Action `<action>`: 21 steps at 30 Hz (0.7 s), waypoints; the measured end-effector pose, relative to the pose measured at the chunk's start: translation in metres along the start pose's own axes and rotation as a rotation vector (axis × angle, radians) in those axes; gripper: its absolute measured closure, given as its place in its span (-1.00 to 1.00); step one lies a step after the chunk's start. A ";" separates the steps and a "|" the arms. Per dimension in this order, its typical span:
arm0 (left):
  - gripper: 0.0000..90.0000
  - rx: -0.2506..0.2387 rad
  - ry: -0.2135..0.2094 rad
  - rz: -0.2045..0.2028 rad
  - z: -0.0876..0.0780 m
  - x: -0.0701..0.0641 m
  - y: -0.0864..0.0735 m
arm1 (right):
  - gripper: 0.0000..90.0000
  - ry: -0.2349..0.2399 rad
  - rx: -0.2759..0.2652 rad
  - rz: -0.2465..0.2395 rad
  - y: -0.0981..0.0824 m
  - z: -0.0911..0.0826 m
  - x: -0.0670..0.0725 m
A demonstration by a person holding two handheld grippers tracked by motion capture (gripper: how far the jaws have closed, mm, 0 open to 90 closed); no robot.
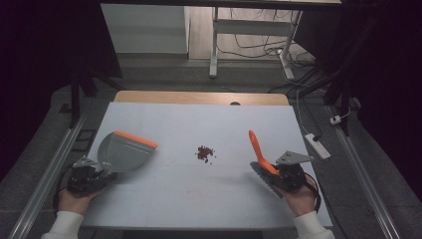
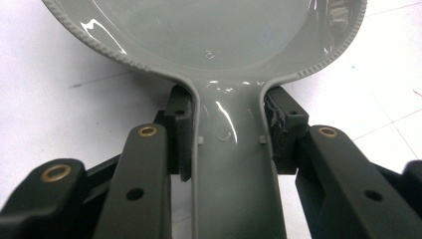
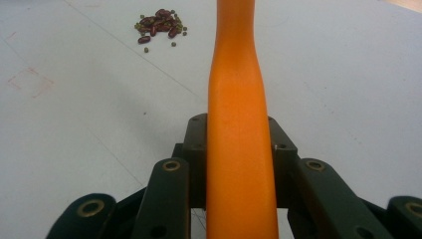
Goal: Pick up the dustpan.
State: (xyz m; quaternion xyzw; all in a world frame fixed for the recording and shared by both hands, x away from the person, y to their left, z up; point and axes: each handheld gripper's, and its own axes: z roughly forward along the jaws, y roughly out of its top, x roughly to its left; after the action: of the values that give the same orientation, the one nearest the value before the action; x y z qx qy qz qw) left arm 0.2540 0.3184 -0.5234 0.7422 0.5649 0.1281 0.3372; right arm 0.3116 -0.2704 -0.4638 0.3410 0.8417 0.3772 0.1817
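Both claws clamped on tools.
Left claw [image 2: 226,134] grips the grey dustpan [image 1: 122,152], right claw [image 3: 239,144] the orange brush [image 1: 259,149]; beans [image 1: 204,153] lie mid white tabletop [image 1: 199,119].

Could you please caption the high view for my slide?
Left gripper holds a grey dustpan, right gripper an orange brush, beans between.

grey dustpan [image 1: 121,152], orange brush [image 1: 259,149], dark-red beans [image 1: 204,153]

Glossy grey plastic dustpan [image 2: 209,35], matt orange plastic brush handle [image 3: 239,149], smooth white tabletop [image 1: 199,119]
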 end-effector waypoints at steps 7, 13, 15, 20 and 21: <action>0.37 -0.012 -0.021 0.025 -0.001 0.002 0.002 | 0.56 0.003 -0.002 0.013 -0.001 -0.001 0.000; 0.37 -0.028 -0.044 0.049 -0.004 0.002 0.005 | 0.56 0.014 -0.013 0.019 0.000 -0.001 -0.001; 0.37 -0.043 -0.065 0.060 -0.005 0.001 0.006 | 0.56 0.020 -0.021 0.019 0.001 -0.002 -0.002; 0.37 -0.062 -0.074 0.092 -0.006 -0.003 0.009 | 0.56 0.017 -0.029 0.011 0.000 -0.003 0.000; 0.37 -0.070 -0.080 0.096 -0.006 -0.004 0.010 | 0.56 0.015 -0.029 0.013 0.000 -0.004 0.000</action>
State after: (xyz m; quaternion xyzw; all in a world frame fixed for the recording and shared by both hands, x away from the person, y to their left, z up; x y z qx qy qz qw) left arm 0.2565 0.3158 -0.5122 0.7608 0.5098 0.1339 0.3787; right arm 0.3088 -0.2725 -0.4615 0.3409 0.8353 0.3930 0.1780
